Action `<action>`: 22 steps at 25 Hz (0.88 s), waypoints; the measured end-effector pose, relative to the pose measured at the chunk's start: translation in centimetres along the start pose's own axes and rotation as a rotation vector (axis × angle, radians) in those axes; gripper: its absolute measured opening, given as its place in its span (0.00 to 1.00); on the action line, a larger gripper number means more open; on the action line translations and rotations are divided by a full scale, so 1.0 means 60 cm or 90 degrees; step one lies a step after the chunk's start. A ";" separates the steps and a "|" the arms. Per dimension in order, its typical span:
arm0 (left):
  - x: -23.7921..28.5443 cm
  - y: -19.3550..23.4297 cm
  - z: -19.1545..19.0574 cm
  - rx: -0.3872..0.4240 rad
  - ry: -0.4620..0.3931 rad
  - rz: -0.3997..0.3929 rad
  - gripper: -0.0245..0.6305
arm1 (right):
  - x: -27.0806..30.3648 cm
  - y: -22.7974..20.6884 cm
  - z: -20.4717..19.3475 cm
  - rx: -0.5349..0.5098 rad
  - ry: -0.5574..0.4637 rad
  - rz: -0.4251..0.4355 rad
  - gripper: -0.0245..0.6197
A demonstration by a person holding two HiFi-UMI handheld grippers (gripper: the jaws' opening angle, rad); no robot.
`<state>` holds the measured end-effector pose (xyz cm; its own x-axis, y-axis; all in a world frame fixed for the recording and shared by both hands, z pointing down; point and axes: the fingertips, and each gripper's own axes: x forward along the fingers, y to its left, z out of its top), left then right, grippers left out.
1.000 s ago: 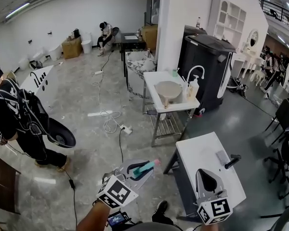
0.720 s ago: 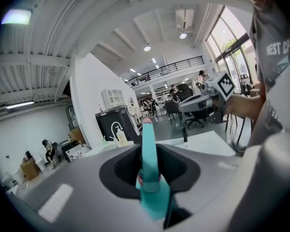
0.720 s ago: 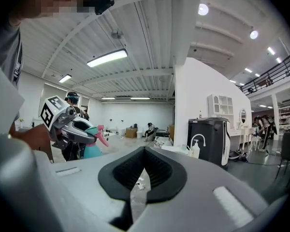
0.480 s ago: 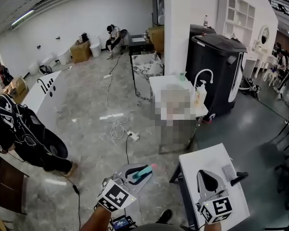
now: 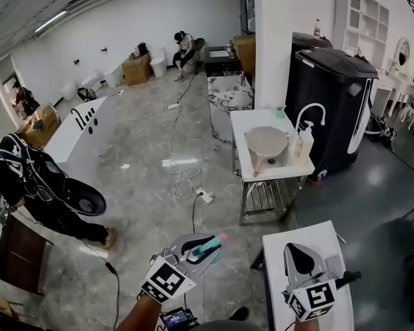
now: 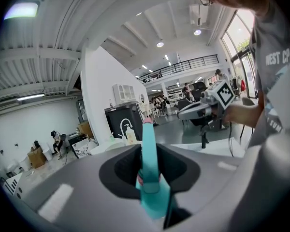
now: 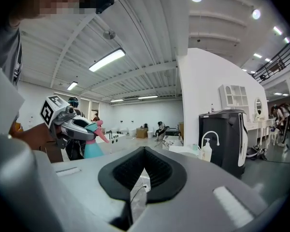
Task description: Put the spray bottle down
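A teal spray bottle [image 5: 208, 243] with a pink nozzle is clamped in my left gripper [image 5: 196, 248], low in the head view above the grey floor. In the left gripper view the bottle [image 6: 152, 192] fills the gap between the jaws, with its nozzle pointing forward. My right gripper [image 5: 298, 252] hovers over the near end of a white table [image 5: 317, 236]. Its jaws [image 7: 142, 170] are shut, with nothing between them. The right gripper view shows the left gripper [image 7: 67, 124] holding the bottle [image 7: 93, 148] at the left. My right gripper [image 6: 203, 108] shows in the left gripper view.
A white sink stand [image 5: 243, 124] with a basin and a soap dispenser [image 5: 303, 143] stands ahead, next to a black cabinet [image 5: 334, 98]. A black handle [image 5: 348, 278] lies on the table's right edge. A person in black [image 5: 34, 185] stands at left. Cables [image 5: 183, 181] run across the floor.
The head view has swung: sink stand and white table have drifted right and down. Both grippers travelled along with it, the bottle still clamped in the left one.
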<state>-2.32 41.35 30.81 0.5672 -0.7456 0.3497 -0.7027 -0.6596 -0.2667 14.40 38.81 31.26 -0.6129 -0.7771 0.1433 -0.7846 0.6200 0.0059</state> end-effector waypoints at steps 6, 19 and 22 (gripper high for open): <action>0.057 -0.004 0.028 0.019 0.018 0.003 0.17 | 0.011 -0.055 -0.012 0.026 -0.014 0.014 0.04; 0.138 0.008 0.064 0.054 0.022 -0.025 0.17 | 0.019 -0.122 -0.036 0.065 -0.021 -0.016 0.04; 0.170 0.024 0.065 0.054 0.003 -0.042 0.17 | 0.031 -0.146 -0.034 0.055 -0.017 -0.043 0.04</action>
<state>4.13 32.44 30.51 0.6095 -0.6995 0.3732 -0.6247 -0.7136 -0.3172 20.33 32.16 33.48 -0.5598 -0.8202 0.1183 -0.8286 0.5553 -0.0709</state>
